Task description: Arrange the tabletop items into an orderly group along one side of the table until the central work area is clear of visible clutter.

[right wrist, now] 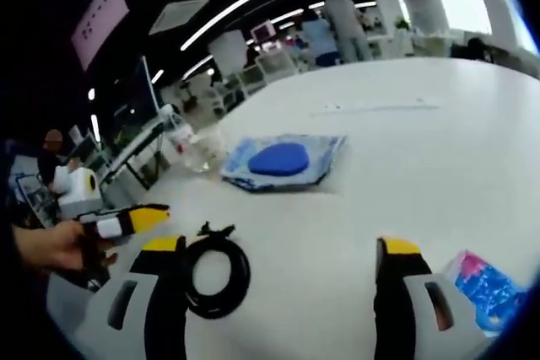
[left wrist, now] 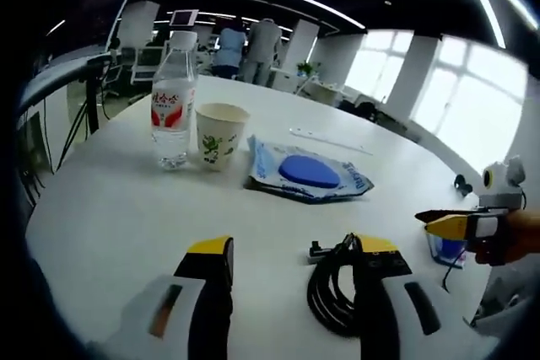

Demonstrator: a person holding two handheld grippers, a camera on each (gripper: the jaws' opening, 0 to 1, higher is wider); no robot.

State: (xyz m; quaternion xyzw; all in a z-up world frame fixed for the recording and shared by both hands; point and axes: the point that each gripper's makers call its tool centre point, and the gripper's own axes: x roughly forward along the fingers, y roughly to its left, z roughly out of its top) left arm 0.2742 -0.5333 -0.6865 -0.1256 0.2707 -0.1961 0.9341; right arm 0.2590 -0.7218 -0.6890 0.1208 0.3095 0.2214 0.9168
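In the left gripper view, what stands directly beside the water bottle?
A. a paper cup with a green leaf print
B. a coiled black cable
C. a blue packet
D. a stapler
A: the paper cup stands upright right next to the water bottle; the blue packet lies flat farther along.

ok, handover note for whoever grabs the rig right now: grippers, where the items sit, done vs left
Left gripper: open, holding nothing, low over the white table, coiled black cable by its right jaw.
Right gripper: open, holding nothing, same cable by its left jaw.
Water bottle and paper cup stand side by side at the far side; blue packet lies flat beside the cup.
Small colourful packet lies apart, by the right gripper's right jaw.
Done: bottle, cup and blue packet roughly lined up.
Left: probably bring the cable and the small packet over to that row.
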